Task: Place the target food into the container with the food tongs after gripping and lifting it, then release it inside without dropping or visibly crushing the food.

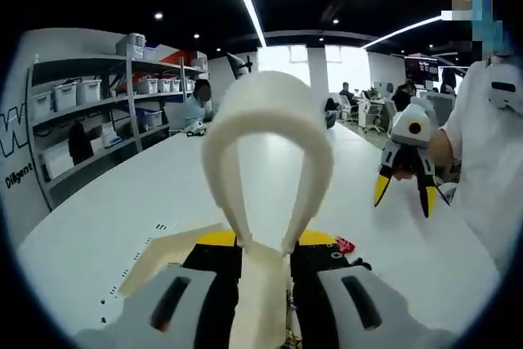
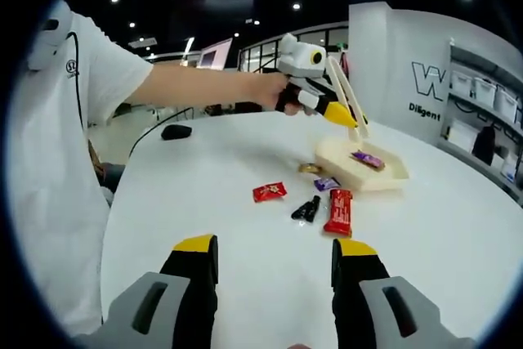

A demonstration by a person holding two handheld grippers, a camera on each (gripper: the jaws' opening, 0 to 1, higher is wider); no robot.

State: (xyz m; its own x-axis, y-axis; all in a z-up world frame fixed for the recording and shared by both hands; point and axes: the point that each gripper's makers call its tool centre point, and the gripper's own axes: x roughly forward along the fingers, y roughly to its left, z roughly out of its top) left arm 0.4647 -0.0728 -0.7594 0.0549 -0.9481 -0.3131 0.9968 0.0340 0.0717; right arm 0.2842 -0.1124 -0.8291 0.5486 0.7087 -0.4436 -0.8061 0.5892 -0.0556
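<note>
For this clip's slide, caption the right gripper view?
Left gripper holds tongs above the tray holding one purple candy; wrapped snacks lie on the table.

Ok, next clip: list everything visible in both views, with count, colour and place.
table: one, white, underneath everything
container: one, cream tray, far right on the table
purple snack: one, inside the container
loose snacks: red square, red bar, black, purple, gold, all near the container
mouse: one, black, far end
shelving: grey, white bins, at the wall
food tongs: one, cream, in the left gripper
right gripper: jaws open, empty
</note>
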